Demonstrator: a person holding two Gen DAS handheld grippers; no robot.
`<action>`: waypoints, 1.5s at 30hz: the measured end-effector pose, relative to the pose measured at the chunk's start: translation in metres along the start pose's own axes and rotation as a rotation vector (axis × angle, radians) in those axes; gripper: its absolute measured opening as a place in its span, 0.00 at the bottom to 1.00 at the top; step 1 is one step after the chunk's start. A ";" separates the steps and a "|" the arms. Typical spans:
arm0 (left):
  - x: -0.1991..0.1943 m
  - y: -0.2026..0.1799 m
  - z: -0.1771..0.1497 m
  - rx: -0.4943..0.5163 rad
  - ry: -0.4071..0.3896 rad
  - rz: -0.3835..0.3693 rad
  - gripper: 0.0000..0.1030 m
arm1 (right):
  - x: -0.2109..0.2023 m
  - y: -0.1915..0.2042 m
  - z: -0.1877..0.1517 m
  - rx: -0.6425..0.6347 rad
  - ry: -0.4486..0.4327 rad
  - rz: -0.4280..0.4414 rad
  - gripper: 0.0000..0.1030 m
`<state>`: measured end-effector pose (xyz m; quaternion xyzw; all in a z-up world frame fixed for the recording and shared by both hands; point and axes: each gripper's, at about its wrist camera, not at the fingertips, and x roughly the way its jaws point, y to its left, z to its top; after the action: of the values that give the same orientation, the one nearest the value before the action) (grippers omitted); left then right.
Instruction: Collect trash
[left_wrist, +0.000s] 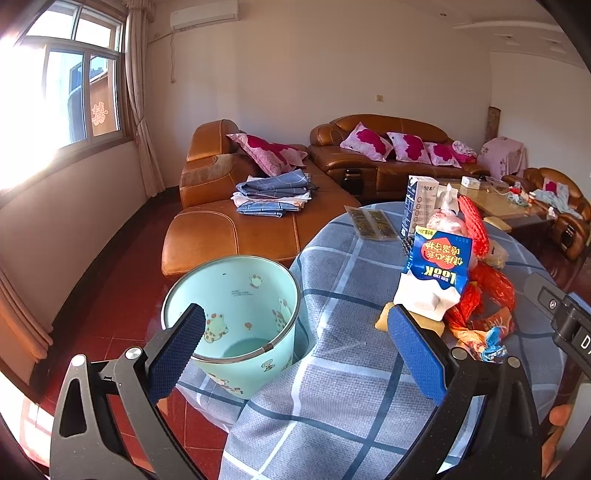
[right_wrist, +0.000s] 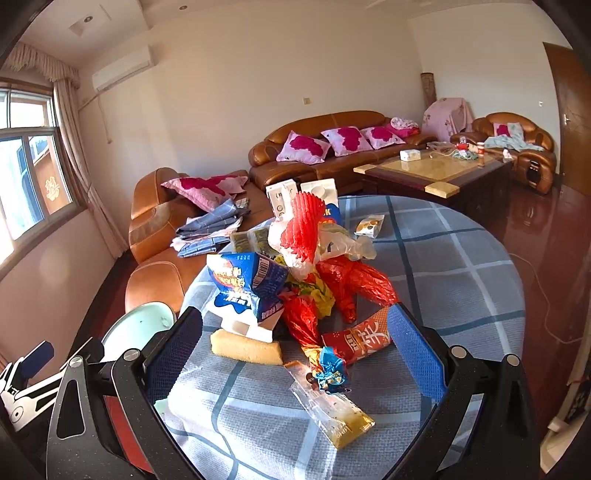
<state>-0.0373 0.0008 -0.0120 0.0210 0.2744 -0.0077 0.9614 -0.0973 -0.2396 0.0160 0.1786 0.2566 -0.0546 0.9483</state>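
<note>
A heap of trash lies on the round table with its blue plaid cloth (right_wrist: 461, 266): a crushed blue milk carton (right_wrist: 247, 284), red plastic bags (right_wrist: 354, 280), a red foam net (right_wrist: 303, 225), a yellow sponge (right_wrist: 245, 347), a red wrapper (right_wrist: 358, 339) and a clear wrapper (right_wrist: 332, 410). My right gripper (right_wrist: 295, 310) is open just in front of the heap, holding nothing. The mint bin (left_wrist: 236, 306) stands beside the table's left edge. Open and empty, my left gripper (left_wrist: 295, 310) hovers between the bin and the blue carton (left_wrist: 439, 266).
Two upright white cartons (right_wrist: 291, 195) stand behind the heap, and a small snack packet (right_wrist: 369, 225) lies further back. Brown leather sofas (left_wrist: 258, 221) with folded cloths sit beyond the table. A coffee table (right_wrist: 436, 170) is at the back right. The floor is red tile (left_wrist: 122, 295).
</note>
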 end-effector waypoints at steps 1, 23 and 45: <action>-0.001 0.001 -0.001 -0.001 0.000 0.001 0.94 | -0.001 0.001 0.000 -0.001 -0.002 0.001 0.95; -0.010 0.007 -0.003 -0.014 -0.010 -0.004 0.94 | -0.013 0.014 0.002 -0.038 -0.018 0.002 0.95; -0.015 0.004 -0.003 -0.006 -0.008 -0.019 0.94 | -0.013 0.018 0.002 -0.060 0.000 -0.010 0.95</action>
<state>-0.0512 0.0052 -0.0064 0.0154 0.2708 -0.0160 0.9624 -0.1044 -0.2233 0.0301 0.1486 0.2591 -0.0515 0.9530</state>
